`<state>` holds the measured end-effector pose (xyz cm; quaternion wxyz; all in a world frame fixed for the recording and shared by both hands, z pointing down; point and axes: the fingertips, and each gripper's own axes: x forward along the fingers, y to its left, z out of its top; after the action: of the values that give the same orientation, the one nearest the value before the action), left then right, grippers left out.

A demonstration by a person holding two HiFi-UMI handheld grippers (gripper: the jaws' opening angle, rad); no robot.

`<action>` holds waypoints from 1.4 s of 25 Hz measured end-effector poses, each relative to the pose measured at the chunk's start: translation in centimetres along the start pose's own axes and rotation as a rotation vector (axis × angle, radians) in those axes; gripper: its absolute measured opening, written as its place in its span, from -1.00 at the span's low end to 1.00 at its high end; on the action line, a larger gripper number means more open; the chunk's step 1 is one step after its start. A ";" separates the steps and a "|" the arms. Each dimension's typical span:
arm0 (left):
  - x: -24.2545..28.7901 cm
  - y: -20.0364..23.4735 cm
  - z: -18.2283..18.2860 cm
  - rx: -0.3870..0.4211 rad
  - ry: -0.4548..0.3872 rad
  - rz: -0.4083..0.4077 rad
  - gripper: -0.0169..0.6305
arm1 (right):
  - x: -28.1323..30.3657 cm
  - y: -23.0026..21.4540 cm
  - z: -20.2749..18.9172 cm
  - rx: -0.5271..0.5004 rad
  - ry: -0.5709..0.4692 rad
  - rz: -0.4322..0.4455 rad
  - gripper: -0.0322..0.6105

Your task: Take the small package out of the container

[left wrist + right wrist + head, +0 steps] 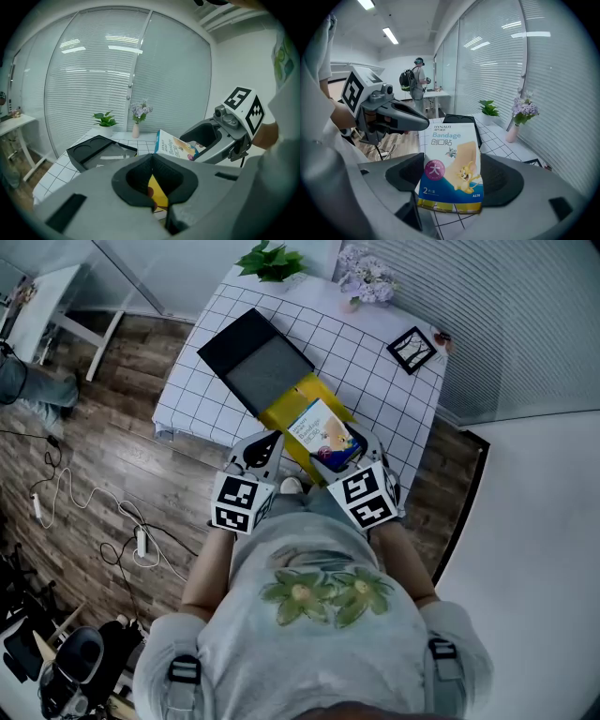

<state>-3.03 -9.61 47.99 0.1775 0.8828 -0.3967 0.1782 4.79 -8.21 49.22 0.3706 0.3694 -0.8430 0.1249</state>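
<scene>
The right tongs [453, 177] are closed on the small bandage package [452, 164], gripping it by its near end. The package's long axis runs straight out from the tongs, away from the person. Its title end points toward the far side of the tabletop [375, 381], and its printed face is turned up toward the camera on those tongs. A yellow strip shows along its near edge; I cannot tell whether that is print or the bag below. From the left gripper view the package sits tilted, far end raised, clear of the cloth.

The left tongs [153, 164] are shut on the near edge of a yellow bag [284, 411], and a thin yellow sheet stands pinched between the pads. In the head view the bag lies flat on the checked cloth, running diagonally from the near edge of the tabletop toward a black case [246, 345]. The package is above the bag's near right part, overlapping it. Whether its near end is inside the bag's mouth cannot be made out.

The black case lies at an angle, with a grey panel [272, 371] on its near half and two round recesses in the black part. A potted plant [272, 261], a vase of flowers [364, 277] and a small frame [411, 349] stand along the far side.
</scene>
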 end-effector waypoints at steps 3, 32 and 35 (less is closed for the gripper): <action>-0.2 -0.2 0.1 0.001 -0.005 0.004 -0.93 | -0.6 0.0 0.3 -0.002 -0.016 -0.003 0.20; -1.1 -0.7 -0.3 0.003 -0.004 0.016 -0.93 | -2.5 0.7 0.8 -0.005 -0.047 0.001 0.20; -1.3 -0.8 -0.5 0.000 -0.003 0.015 -0.93 | -2.6 0.8 0.7 -0.004 -0.045 0.000 0.20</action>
<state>-3.29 -8.09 47.70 0.1758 0.8800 -0.4036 0.1783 5.02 -6.55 46.90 0.3524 0.3714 -0.8513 0.1150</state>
